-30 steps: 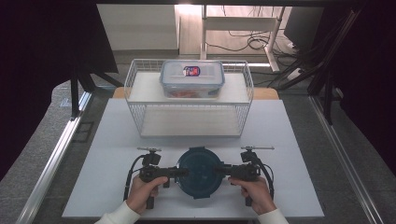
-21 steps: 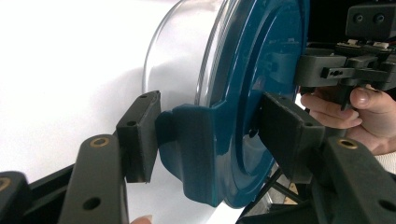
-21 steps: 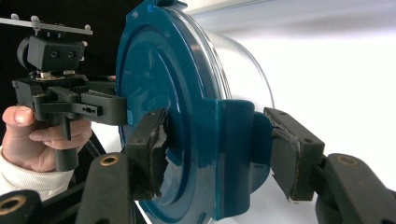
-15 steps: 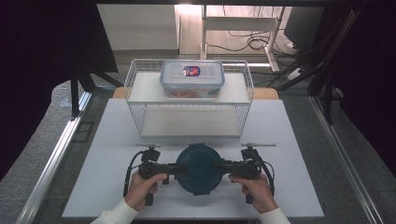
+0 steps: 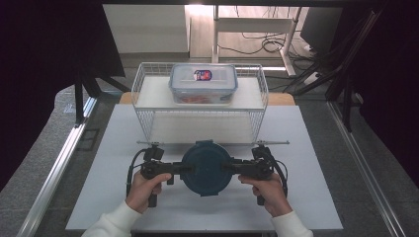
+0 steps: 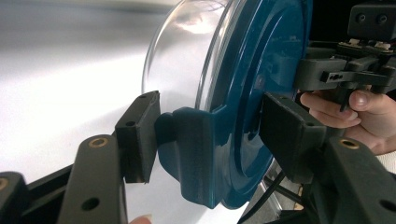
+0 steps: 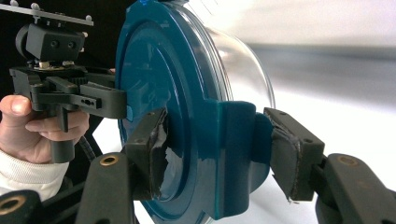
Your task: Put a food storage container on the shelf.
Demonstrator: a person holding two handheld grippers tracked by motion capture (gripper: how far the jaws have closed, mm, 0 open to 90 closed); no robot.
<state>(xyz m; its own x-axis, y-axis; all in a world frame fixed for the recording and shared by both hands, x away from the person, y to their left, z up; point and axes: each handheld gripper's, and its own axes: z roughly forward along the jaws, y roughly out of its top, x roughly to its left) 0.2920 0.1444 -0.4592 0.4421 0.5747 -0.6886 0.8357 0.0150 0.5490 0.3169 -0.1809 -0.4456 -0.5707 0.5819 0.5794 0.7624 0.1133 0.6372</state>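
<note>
Two claws, one round glass bowl with a blue lid (image 5: 206, 168) between them, held from opposite sides. Left claw (image 5: 182, 169) is clamped on the lid's left latch tab: in the left gripper view the blue tab (image 6: 194, 154) sits between the two pads (image 6: 138, 135), one pad on the tab's outer end below the glass, the other against the lid face. Right claw (image 5: 230, 167) is clamped the same way on the right tab: in the right gripper view the tab (image 7: 233, 154) is squeezed between the pads (image 7: 292, 154), and the near pad's covering looks torn. Bowl (image 6: 187, 60) is clear glass, lid seated on it, lid facing up in the high view. It hangs at the near middle of the white bench (image 5: 113, 148), just in front of the wire basket (image 5: 148, 123); from above I can't tell the gap to the bench, but both gripper views show the bowl's underside free with bench well behind it. Each hand (image 5: 143, 190) wraps a grip handle, white sleeves (image 5: 111, 224) coming in from the near edge. Basket stands at the far middle of the bench and carries a clear lidded box (image 5: 202, 84) with a small label on top and something red inside. Beyond the bench: a floor with cables (image 5: 257, 47) and a table frame.
</note>
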